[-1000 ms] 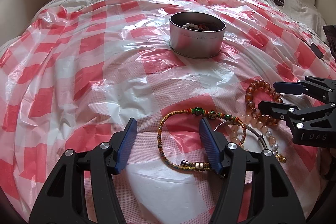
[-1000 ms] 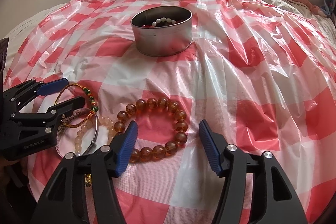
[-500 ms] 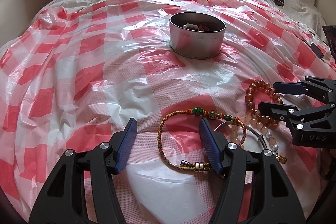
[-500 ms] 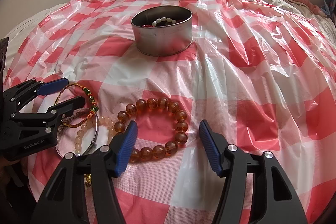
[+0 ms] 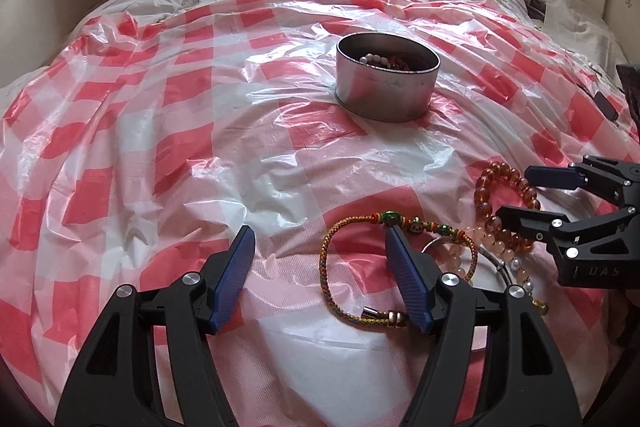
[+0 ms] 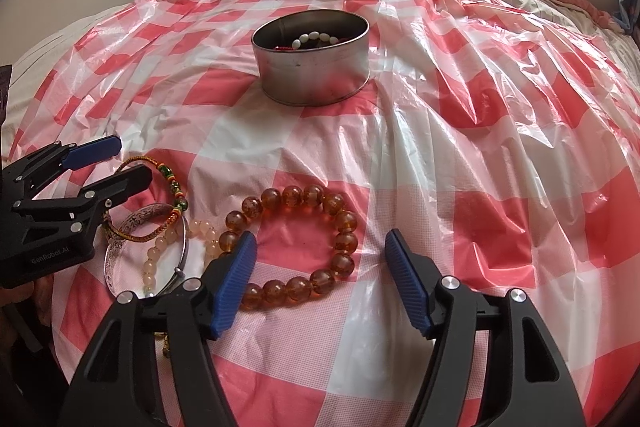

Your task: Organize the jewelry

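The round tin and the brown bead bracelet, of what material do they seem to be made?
The round tin looks like thin bare metal: a dull silver wall with soft reflections and a seam. The brown bead bracelet seems to be glass, resin or amber: its glossy beads are translucent, with specks inside; the look cannot settle which.

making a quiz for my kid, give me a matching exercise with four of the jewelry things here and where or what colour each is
Things:
1. amber beads
2. cord bracelet
3. tin
4. bangle

Descriptions:
A. silver, with pale beads lying across it
B. holds white beads already
C. woven of yellow and red, with green beads
D. a brown ring in front of the right claw

Pairs: 1-D, 2-C, 3-B, 4-A
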`<state>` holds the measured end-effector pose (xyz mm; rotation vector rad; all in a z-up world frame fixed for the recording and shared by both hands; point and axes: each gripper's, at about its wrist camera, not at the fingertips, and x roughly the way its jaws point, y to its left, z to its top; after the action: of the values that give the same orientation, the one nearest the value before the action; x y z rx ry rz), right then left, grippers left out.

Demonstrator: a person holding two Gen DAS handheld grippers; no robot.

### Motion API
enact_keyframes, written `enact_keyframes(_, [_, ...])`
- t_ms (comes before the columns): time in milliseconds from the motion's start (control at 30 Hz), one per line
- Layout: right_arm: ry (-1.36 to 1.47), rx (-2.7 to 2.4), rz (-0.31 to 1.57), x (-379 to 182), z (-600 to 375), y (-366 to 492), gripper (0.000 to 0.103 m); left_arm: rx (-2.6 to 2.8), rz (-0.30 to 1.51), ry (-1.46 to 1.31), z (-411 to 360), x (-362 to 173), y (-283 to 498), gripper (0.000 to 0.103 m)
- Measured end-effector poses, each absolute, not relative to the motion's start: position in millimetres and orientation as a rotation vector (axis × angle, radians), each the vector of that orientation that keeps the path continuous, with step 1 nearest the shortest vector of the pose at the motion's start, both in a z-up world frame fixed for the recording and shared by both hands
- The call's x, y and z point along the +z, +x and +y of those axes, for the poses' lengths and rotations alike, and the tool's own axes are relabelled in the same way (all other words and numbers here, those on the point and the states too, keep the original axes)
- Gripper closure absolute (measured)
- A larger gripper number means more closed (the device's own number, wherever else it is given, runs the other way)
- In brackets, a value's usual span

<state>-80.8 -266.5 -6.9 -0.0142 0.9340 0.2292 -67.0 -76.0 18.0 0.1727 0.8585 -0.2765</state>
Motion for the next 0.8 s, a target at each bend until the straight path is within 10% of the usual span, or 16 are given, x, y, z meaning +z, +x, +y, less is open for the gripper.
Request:
enact_keyframes(200, [-0.011,0.238,0.937,-7.7,-265.6,-80.5,0.036,-0.276,0.88,0.177,-74.9,17.0,-68.6,0.098])
enact_keyframes(800, [-0.009,0.24,0.938,-8.0,-266.0,-79.8,0.035,-0.278,0.868,0.183,-77.5,19.7,-70.7,0.099])
